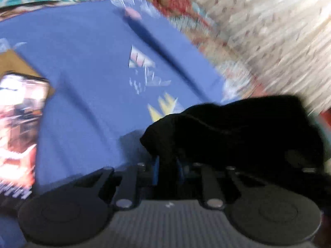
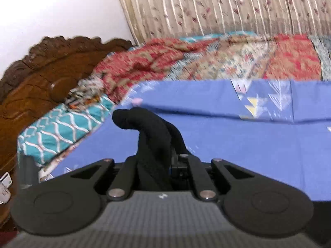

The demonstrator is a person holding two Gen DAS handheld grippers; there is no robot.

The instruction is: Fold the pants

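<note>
Black soft pants (image 2: pixel 149 128) bunched in right gripper (image 2: pixel 157 161), smooth blue sheet (image 2: pixel 248 144)

You're in a home bedroom, working over a bed spread with a blue sheet (image 2: pixel 238 144), a carved dark wooden headboard (image 2: pixel 41 78) to your left, a teal patterned pillow (image 2: pixel 60 128), a red patchwork quilt (image 2: pixel 206 60), floral pleated curtains (image 2: pixel 217 6) behind.

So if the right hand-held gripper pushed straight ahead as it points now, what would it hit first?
Probably the blue bedsheet. The right hand-held gripper, shut on the black pants, points slightly downward across it; the patterned quilt lies beyond, though depth is unclear.
</note>
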